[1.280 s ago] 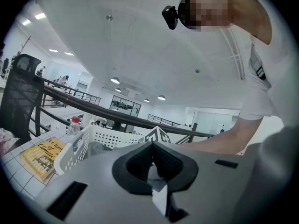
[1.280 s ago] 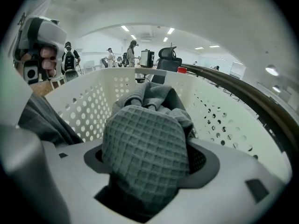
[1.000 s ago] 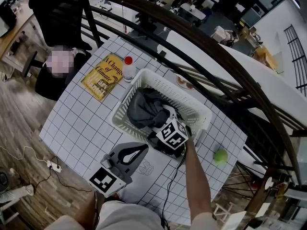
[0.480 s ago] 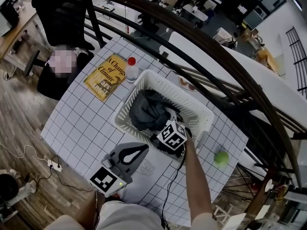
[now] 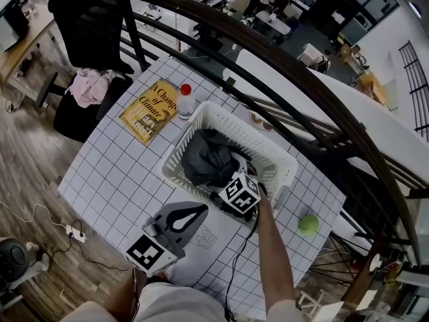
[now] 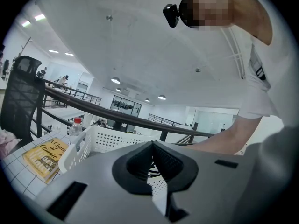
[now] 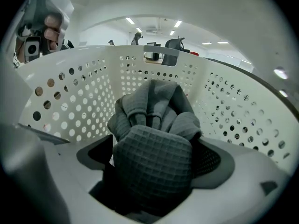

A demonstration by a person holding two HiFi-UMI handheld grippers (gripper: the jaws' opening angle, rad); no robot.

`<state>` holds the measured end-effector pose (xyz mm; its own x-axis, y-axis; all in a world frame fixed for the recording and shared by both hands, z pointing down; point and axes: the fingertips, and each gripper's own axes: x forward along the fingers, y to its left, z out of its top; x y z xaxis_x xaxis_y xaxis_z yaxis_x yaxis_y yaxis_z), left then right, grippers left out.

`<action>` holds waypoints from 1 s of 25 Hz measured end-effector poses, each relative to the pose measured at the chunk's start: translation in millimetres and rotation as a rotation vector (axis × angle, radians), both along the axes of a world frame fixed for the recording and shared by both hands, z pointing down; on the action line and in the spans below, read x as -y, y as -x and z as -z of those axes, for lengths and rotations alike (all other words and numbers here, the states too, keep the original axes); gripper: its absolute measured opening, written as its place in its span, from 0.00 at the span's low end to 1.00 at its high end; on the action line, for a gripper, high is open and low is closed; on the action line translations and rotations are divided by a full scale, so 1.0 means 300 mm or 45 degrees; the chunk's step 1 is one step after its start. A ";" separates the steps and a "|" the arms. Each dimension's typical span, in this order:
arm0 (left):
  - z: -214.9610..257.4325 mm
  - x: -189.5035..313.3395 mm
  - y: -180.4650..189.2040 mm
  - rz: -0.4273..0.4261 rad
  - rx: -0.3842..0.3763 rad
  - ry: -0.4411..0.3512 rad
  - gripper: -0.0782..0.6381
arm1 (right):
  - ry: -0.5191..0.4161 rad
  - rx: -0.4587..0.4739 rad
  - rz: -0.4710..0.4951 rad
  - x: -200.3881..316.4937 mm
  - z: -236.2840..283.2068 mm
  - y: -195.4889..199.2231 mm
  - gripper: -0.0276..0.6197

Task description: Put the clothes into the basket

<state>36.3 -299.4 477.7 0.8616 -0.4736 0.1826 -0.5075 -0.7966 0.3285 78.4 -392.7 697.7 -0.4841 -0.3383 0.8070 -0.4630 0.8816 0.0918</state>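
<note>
Beneath both pairs of jaws: white gridded table (image 5: 114, 180). The person's shirt and arms cut off its near edge in the head view. A dark curved railing (image 5: 288, 72) sweeps past beyond the jaws and covers the table's far corner.

White perforated basket (image 5: 271, 154) stands just ahead of the left jaws and all round the right ones. Its near rim is partly hidden behind the right gripper's marker cube.

Clothes (image 7: 154, 108): a dark grey bundle inside the basket, heaped ahead of the right jaws. The lower folds are hidden by the basket walls.

Right gripper (image 7: 153, 167) reaches in over the near rim, jaws clenched on a waffle-knit fold of the clothes. The fold fills the gap and covers most of both pad faces. Basket walls stand left, ahead and right of these jaws, with open room only above.

Left gripper (image 5: 199, 211) sits low over the table, just short of the basket's near wall. Its jaws are closed tip to tip with nothing in them. Whether it rests on the table cannot be told. Bare grid lies open to the left of it.

Around:
- Yellow book (image 5: 149, 110) lies flat, well ahead and left of the left jaws.
- Red-capped bottle (image 5: 183, 101) stands upright between book and basket corner; contact with either cannot be told.
- Green ball (image 5: 308, 224) lies right of the right jaws, apart from the basket.
</note>
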 end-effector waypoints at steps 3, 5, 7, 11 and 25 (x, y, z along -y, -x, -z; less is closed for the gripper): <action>0.000 -0.002 0.005 0.002 0.006 -0.002 0.12 | -0.009 0.001 0.002 0.002 0.010 -0.001 0.82; 0.004 -0.003 0.008 0.004 0.007 -0.009 0.12 | -0.029 0.009 -0.001 0.006 0.028 -0.003 0.82; 0.013 -0.003 0.009 0.005 0.006 -0.022 0.12 | -0.065 0.013 -0.008 0.015 0.062 -0.006 0.81; 0.042 -0.011 0.014 0.004 0.006 -0.035 0.12 | -0.159 0.031 -0.030 0.043 0.166 -0.008 0.81; 0.210 -0.149 0.058 0.000 -0.036 -0.141 0.12 | -0.687 0.764 -0.525 -0.347 0.864 -0.024 0.07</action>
